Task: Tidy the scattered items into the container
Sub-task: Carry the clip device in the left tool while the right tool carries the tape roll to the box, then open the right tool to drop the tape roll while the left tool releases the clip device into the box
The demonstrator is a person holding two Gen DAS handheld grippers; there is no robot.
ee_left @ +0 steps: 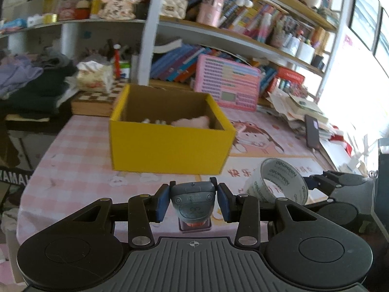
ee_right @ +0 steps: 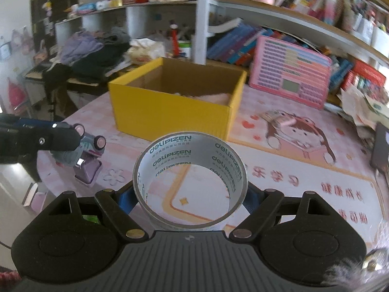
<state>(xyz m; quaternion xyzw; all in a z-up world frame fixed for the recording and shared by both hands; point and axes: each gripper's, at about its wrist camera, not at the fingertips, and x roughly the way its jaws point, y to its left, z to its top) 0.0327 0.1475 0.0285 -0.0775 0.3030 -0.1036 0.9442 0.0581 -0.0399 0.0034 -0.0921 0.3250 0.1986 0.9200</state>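
Yellow box (ee_left: pixel 170 146) sits between held toy car (ee_left: pixel 193 200) and cluttered shelves (ee_left: pixel 218 29).

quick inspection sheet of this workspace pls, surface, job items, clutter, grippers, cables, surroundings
surface: pink cartoon-print table cover
job's things: yellow box open, pink soft item inside; toy car; tape roll
clutter: pink tablet toy, paper pile, phone, chessboard
grippers: left gripper shut on toy car; right gripper shut on tape roll
cables: nothing seen
surroundings: crowded bookshelves, clothes heap
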